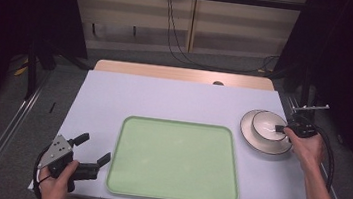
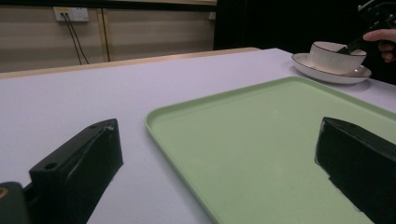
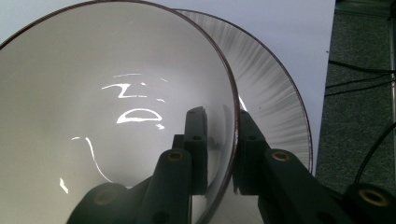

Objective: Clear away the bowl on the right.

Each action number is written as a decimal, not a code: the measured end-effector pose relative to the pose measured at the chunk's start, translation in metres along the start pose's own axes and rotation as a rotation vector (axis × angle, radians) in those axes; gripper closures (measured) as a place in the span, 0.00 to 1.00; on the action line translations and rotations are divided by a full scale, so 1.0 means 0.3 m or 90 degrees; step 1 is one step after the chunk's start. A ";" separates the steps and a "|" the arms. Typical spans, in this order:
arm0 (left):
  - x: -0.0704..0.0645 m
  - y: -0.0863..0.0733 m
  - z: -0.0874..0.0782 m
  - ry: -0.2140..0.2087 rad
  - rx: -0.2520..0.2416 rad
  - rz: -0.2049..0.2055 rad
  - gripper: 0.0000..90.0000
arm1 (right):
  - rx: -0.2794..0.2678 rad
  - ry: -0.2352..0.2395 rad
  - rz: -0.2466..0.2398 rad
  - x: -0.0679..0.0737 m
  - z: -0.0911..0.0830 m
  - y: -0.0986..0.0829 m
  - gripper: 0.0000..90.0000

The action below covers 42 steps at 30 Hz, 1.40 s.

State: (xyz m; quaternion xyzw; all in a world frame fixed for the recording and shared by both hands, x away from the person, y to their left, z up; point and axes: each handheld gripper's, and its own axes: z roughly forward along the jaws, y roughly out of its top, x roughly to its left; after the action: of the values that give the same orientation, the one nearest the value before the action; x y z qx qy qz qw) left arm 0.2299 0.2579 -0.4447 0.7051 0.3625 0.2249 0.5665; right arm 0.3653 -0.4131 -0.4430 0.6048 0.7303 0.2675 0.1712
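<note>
A white desk (image 1: 174, 99) with a bare wooden strip along its far edge carries everything here. The largest thing on it is a pale green rectangular tray (image 1: 175, 161) with rounded corners, lying flat near the person's edge with its long axis running left to right across the desk. To the right of the tray and a little farther back, apart from it, sits a white saucer (image 1: 255, 138) with a dark rim line, and on the saucer stands a white bowl (image 1: 268, 126) with the same dark rim, mouth upward. The right tongs (image 1: 282, 128) reach in from the right side, held in the person's right hand (image 1: 305, 147), and are clamped on the bowl's near-right rim: in the right gripper view one jaw lies inside the bowl against its glossy inner wall and the other outside, over the ribbed face of the saucer, with the rim between them. The left tongs (image 1: 92, 149) rest at the desk's front-left corner in the left hand (image 1: 57, 181), just beside the tray's left edge, pointing toward the far right; their jaws stand wide apart and grip nothing, one over bare desk and one over the tray in the left gripper view.
</note>
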 end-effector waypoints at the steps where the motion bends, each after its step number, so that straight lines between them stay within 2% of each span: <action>1: 0.000 0.000 0.000 0.001 0.000 -0.001 0.01 | -0.001 0.001 0.002 -0.001 0.000 -0.001 0.88; 4: 0.000 0.000 0.000 -0.001 0.000 -0.001 0.01 | -0.001 0.002 0.009 -0.002 0.000 -0.001 0.89; 11: 0.000 0.001 -0.001 0.000 0.000 0.003 0.01 | -0.006 0.026 0.040 -0.006 -0.002 -0.001 0.92; 18: 0.001 0.001 -0.002 0.002 0.000 0.002 0.01 | -0.006 0.028 0.048 -0.007 -0.002 -0.002 0.92; 23: 0.001 0.001 -0.002 0.002 0.001 0.002 0.01 | -0.002 0.034 0.066 -0.003 -0.005 -0.004 0.92; 30: 0.001 0.001 -0.001 -0.002 0.001 0.003 0.01 | -0.009 0.042 0.068 -0.006 -0.006 -0.005 0.92; 34: 0.003 0.001 -0.001 -0.002 0.000 0.006 0.01 | -0.014 0.044 0.055 -0.007 -0.008 -0.004 0.92; 42: 0.003 0.000 0.000 -0.001 0.002 0.002 0.01 | -0.027 0.047 0.063 -0.008 -0.020 -0.002 0.92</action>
State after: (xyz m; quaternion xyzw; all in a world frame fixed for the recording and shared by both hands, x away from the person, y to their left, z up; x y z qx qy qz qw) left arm 0.2303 0.2586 -0.4447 0.7069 0.3612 0.2247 0.5650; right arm 0.3620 -0.4167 -0.4387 0.6262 0.6997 0.3127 0.1436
